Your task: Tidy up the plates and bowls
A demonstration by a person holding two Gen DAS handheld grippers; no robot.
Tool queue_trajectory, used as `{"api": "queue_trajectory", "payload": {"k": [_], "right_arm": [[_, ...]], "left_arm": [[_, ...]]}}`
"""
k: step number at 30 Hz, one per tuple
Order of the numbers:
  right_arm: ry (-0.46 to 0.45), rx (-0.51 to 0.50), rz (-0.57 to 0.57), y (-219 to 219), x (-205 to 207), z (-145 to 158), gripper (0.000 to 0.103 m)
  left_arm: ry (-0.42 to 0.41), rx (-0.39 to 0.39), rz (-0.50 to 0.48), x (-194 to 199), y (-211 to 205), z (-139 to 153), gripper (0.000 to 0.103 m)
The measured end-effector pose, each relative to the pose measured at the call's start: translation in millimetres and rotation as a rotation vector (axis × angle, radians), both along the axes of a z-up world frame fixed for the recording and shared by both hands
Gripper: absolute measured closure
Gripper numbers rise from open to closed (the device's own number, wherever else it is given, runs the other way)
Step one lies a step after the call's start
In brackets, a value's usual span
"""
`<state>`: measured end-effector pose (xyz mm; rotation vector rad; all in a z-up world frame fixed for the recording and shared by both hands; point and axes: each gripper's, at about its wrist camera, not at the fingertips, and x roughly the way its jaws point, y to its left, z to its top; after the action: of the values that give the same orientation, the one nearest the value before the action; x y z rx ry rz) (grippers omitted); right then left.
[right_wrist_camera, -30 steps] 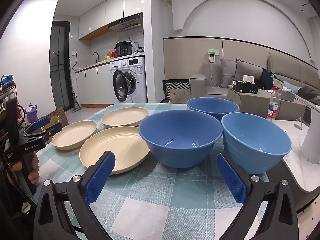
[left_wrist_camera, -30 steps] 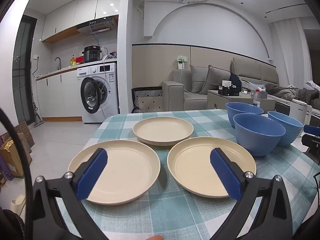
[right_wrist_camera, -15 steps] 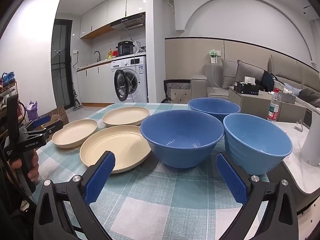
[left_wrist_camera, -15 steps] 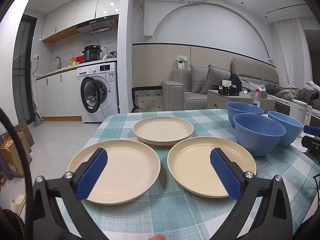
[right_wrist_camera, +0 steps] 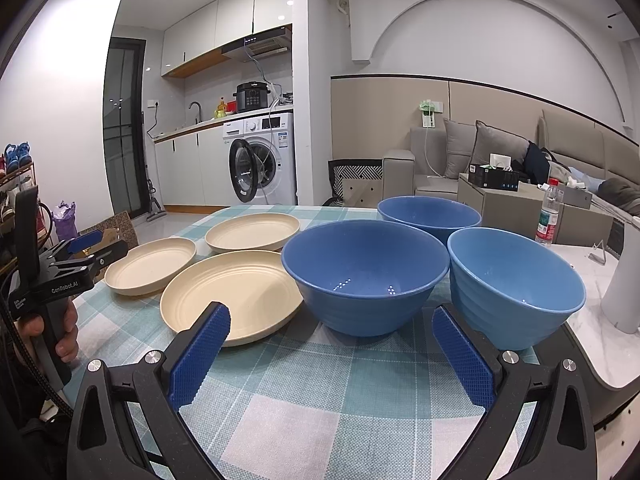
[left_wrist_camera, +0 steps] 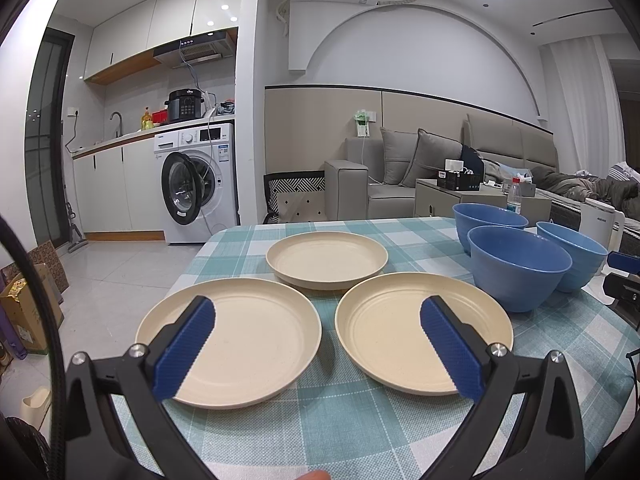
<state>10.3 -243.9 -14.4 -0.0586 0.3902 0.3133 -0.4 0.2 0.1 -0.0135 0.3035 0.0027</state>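
A: What writing could be read?

B: Only "GenRobot.AI" in white on the side of the left gripper (right_wrist_camera: 86, 246), seen from the right wrist camera. The labels on the washing machine (left_wrist_camera: 198, 184) and the water bottle (right_wrist_camera: 547, 218) were too small to make out.

A: How did the tongs stand?

B: The left gripper (left_wrist_camera: 318, 344) was spread wide with nothing between its blue pads, held over the near edge of the checked tablecloth (left_wrist_camera: 352, 432). The right gripper (right_wrist_camera: 330, 354) was likewise wide apart and empty.

A: And the dishes?

B: Three cream plates lay flat in a triangle: the left plate (left_wrist_camera: 244, 340), the right plate (left_wrist_camera: 396, 328) beside it, and the far plate (left_wrist_camera: 326, 258) behind them. Three blue bowls stood upright to their right: the near bowl (right_wrist_camera: 366, 276), just beside the right plate, the right bowl (right_wrist_camera: 516, 288), and the far bowl (right_wrist_camera: 430, 216).
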Motion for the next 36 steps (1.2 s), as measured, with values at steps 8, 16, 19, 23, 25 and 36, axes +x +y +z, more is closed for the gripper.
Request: {"api": "queue_trajectory", "payload": {"k": [8, 16, 19, 23, 25, 36], "right_arm": [[0.000, 0.000, 0.001, 0.1, 0.0, -0.2, 0.000], [-0.001, 0.000, 0.001, 0.4, 0.0, -0.1, 0.000], [-0.003, -0.001, 0.000, 0.9, -0.4, 0.1, 0.000], [-0.002, -0.003, 0.001, 0.7, -0.3, -0.1, 0.000], [-0.002, -0.002, 0.000, 0.5, -0.4, 0.0, 0.000], [-0.008, -0.001, -0.003, 1.7, -1.3, 0.1, 0.000]], "left_arm": [[0.001, -0.001, 0.000, 0.0, 0.1, 0.0, 0.000], [0.001, -0.001, 0.000, 0.1, 0.1, 0.0, 0.000], [0.002, -0.001, 0.000, 0.0, 0.1, 0.0, 0.000], [0.002, -0.002, 0.000, -0.2, 0.2, 0.1, 0.000], [0.002, -0.002, 0.000, 0.1, 0.1, 0.0, 0.000], [0.002, -0.003, 0.000, 0.1, 0.3, 0.0, 0.000]]}}
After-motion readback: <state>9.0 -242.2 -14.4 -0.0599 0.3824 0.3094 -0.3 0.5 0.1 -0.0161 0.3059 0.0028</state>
